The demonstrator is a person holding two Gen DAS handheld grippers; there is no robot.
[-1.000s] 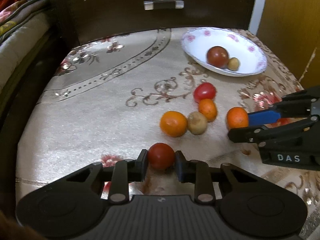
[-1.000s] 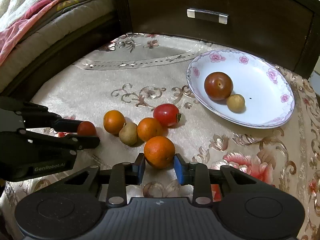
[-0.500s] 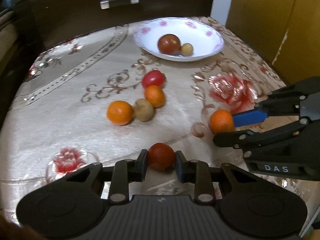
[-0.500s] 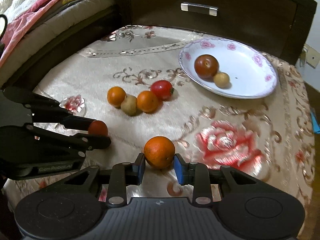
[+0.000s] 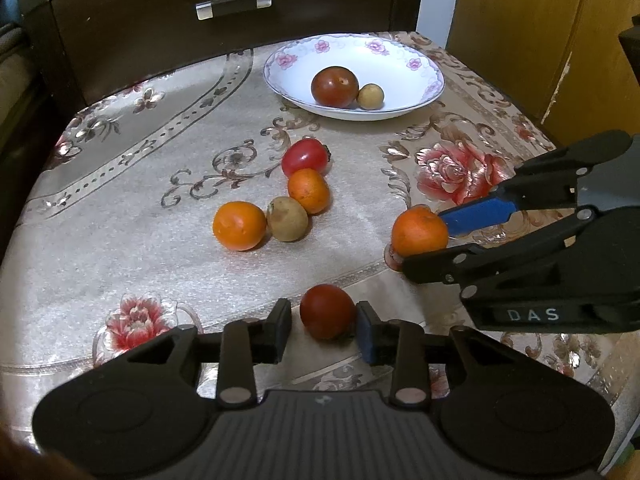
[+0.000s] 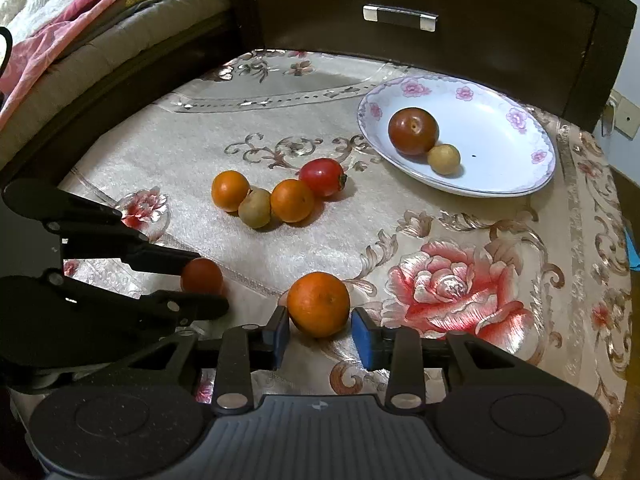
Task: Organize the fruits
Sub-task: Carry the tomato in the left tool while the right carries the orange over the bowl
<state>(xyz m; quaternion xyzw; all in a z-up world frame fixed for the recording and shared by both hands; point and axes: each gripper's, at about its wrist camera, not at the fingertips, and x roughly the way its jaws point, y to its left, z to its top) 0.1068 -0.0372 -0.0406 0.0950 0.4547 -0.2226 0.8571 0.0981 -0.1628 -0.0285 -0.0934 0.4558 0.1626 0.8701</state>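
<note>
My left gripper is open around a small dark red fruit that rests on the cloth, a gap showing at the left pad. My right gripper is open around an orange that sits on the cloth between the blue pads. Both fruits also show in the other views: the orange and the red fruit. A cluster of two oranges, a brown fruit and a red tomato lies mid-table. A white floral plate holds a dark red fruit and a small tan fruit.
A dark wooden drawer front with a metal handle stands behind the table. Bedding lies to the left. A yellow-brown wooden panel stands at the right. The flowered cloth drops off at the near and right edges.
Both grippers have drawn back toward the near edge with their fruits, lowered them onto the cloth and opened their jaws. The cluster and the plate have not moved.
</note>
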